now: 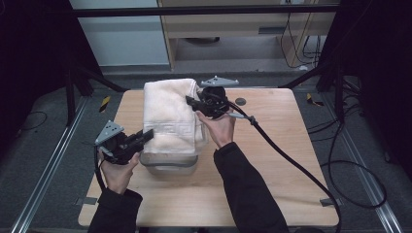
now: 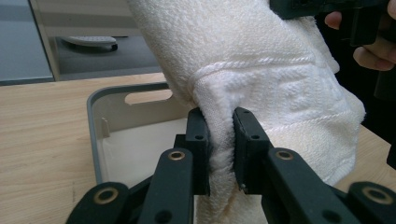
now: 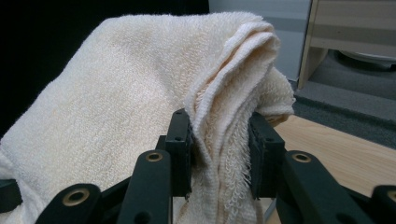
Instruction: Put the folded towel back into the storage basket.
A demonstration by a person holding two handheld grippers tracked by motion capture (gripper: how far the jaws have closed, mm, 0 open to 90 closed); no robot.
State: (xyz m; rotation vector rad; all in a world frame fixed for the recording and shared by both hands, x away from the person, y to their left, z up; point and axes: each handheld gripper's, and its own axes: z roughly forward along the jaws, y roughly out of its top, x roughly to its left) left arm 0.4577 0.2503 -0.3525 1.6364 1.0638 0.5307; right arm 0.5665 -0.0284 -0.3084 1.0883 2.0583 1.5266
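A folded cream towel (image 1: 167, 114) with a woven border pattern hangs in the air over a grey bin (image 1: 170, 162) on the wooden table. My left gripper (image 1: 145, 136) is shut on the towel's near left edge, the cloth (image 2: 261, 79) pinched between its jaws above the open bin (image 2: 93, 126). My right gripper (image 1: 194, 103) is shut on the towel's right side, where several layered edges (image 3: 224, 121) bunch between its jaws. The towel hides most of the bin in the high view.
The light wooden table (image 1: 272, 160) has bare surface to the right and in front of the bin. A small dark disc (image 1: 240, 102) lies near the back right. A thick black cable (image 1: 291, 162) trails from the right gripper across the table's right half.
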